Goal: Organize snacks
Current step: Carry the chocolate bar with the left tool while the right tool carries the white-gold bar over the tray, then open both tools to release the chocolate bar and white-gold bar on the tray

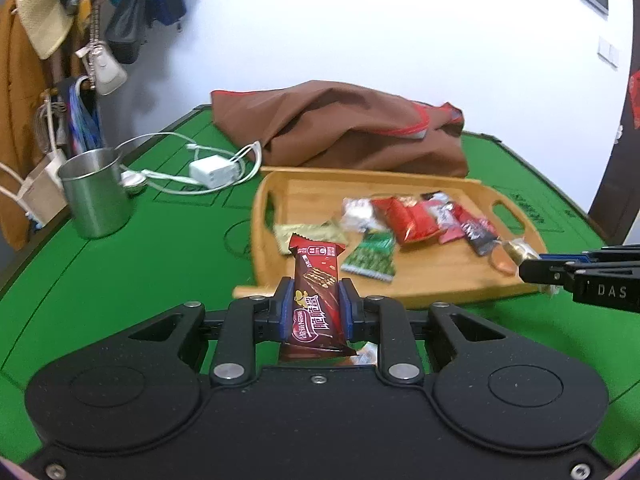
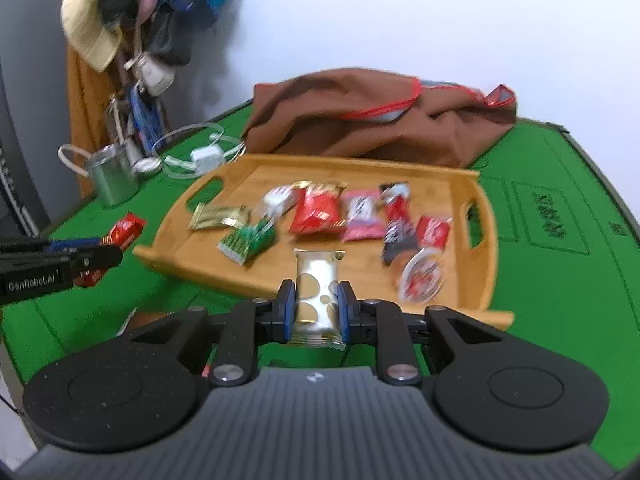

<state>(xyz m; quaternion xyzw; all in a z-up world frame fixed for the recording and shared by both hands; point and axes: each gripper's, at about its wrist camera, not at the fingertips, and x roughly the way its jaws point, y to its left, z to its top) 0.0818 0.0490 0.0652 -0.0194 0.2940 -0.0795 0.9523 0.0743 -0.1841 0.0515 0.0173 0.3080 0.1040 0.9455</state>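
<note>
From the left wrist, the left gripper (image 1: pixel 316 312) is clamped on a dark red chocolate wafer bar (image 1: pixel 315 308), both blue pads pressed to its sides; the wrapper stands upright between them, printed with a wafer picture and large Chinese characters that I cannot read for certain. Ahead on the green table (image 1: pixel 160 248) lies a bamboo tray (image 1: pixel 304 192) with two handle slots, holding roughly eight small packets: one gold, one green, one white, a large red pouch (image 1: pixel 408 218) and several red or dark ones bunched to its right. At the right edge the right gripper (image 1: pixel 532 270) reaches in, lettered "DAS", its tip closed on a gold-spotted packet over the tray's near right corner. One steel mug (image 1: pixel 96 196), one white charger (image 1: pixel 212 172) with looped cable and one brown bag (image 1: pixel 352 132) sit behind. From the right wrist, the right gripper (image 2: pixel 316 308) is pinched on a white packet with gold dots (image 2: pixel 316 300), held upright above the tray's (image 2: pixel 440 168) near rim. About nine snacks lie in the tray, among them a round red-and-white one (image 2: pixel 422 276). At the left the left gripper (image 2: pixel 116 256), marked "GenRobot.AI", holds the red bar (image 2: pixel 124 232) over the table beside the tray
</note>
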